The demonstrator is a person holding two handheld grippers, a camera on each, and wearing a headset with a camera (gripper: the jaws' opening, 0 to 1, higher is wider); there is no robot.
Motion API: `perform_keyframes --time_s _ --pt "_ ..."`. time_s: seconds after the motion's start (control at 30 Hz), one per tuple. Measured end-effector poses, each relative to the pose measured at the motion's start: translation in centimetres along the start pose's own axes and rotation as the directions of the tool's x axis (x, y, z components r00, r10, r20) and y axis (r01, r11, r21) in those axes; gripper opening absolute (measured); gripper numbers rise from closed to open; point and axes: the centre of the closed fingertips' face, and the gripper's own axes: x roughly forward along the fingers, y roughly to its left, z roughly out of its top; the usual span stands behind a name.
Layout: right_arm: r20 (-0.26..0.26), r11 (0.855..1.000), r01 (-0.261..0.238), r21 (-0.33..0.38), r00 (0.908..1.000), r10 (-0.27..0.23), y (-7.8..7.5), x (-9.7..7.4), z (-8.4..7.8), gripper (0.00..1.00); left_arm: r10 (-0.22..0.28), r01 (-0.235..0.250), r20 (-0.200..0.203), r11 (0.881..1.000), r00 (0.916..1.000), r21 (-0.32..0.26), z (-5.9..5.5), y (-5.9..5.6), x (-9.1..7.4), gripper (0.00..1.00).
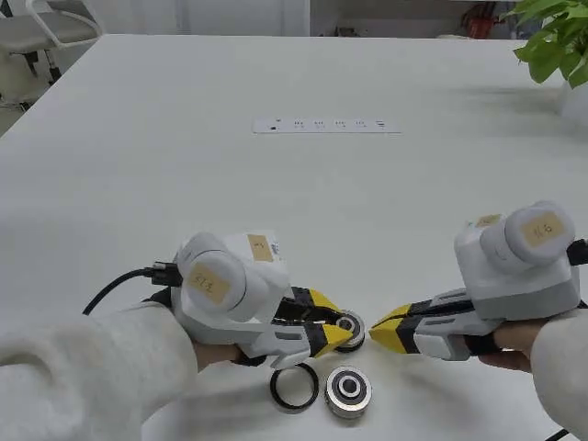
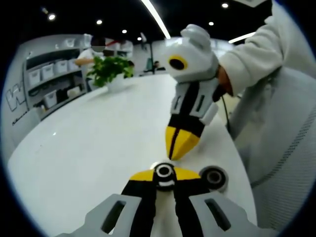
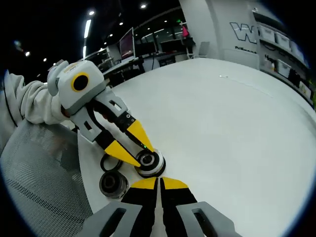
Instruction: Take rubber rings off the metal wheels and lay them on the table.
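Head view: my left tongs (image 1: 338, 330) are clamped on a small metal wheel (image 1: 351, 323), silvery with a dark middle, held low over the white bench (image 1: 184, 165) at its near edge; my right tongs (image 1: 382, 333) point at it from the other side, jaws pressed together on nothing, tips just beside the wheel, and I cannot tell whether they touch; a black rubber ring (image 1: 294, 387) lies flat on the bench in front of the left tongs, with a second wheel (image 1: 348, 391) just beside it, silver rim, dark band round the bore; a black cable (image 1: 115, 287) trails from the left tongs; a power strip (image 1: 326, 125) sits well apart across the bench, a plant (image 1: 551, 41) at the far right corner, a chair (image 1: 46, 28) off the far left.

Left gripper view: the left tongs (image 2: 164, 176) grip the wheel (image 2: 164, 171) between the yellow tips; the right tongs (image 2: 178, 148) come down close above it, shut; the second wheel (image 2: 214, 177) lies on the bench to the right; the plant (image 2: 111, 71) stands at the far edge.

Right gripper view: my right tongs (image 3: 159, 183) are closed and empty; just past them is the wheel (image 3: 150, 164) in the left tongs (image 3: 142, 154); the second wheel (image 3: 113, 183) and the rubber ring (image 3: 108, 163) lie left of it, the ring partly hidden by the left tongs.
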Motion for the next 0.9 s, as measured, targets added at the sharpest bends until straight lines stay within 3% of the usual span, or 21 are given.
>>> perform_keyframes --time_s 0.1,0.27,0.43,0.67,0.73,0.77,0.8,0.9 --pt "0.002 0.999 -0.027 -0.021 0.9996 0.027 0.7 0.3 0.1 0.11 -0.003 0.003 0.000 1.000 1.0000 0.000 0.0 0.0 0.0 0.13" --pt "0.004 0.998 -0.010 -0.056 0.9999 0.010 0.6 0.8 0.2 0.20 -0.005 0.005 0.001 1.000 1.0000 0.000 0.0 0.0 -0.1 0.13" --pt "0.016 0.997 -0.001 -0.077 0.9999 0.002 0.9 1.4 0.4 0.23 -0.006 0.006 0.000 1.000 1.0000 0.001 -0.1 0.0 -0.1 0.13" --pt "0.004 0.994 -0.012 -0.109 0.9999 0.012 1.1 1.0 0.4 0.16 -0.003 0.003 -0.001 1.000 1.0000 0.000 -0.1 0.0 -0.1 0.13" --pt "-0.009 0.989 -0.009 -0.146 0.9999 0.008 1.0 0.8 0.2 0.10 0.000 0.000 -0.002 1.000 1.0000 -0.002 -0.1 0.1 -0.2 0.13" --pt "-0.019 0.987 0.046 -0.157 0.9986 -0.050 0.1 0.6 -0.1 0.00 0.000 0.000 -0.003 1.000 1.0000 -0.008 -0.1 0.2 -0.2 0.13" --pt "-0.006 0.988 -0.004 -0.156 1.0000 0.004 0.9 0.9 0.1 0.00 -0.001 0.001 -0.001 1.000 1.0000 -0.011 -0.1 0.2 -0.2 0.13" --pt "-0.010 0.989 0.011 -0.151 0.9999 -0.012 0.7 0.9 0.1 0.00 0.000 0.000 -0.003 1.000 1.0000 -0.010 -0.1 0.2 -0.2 0.13"
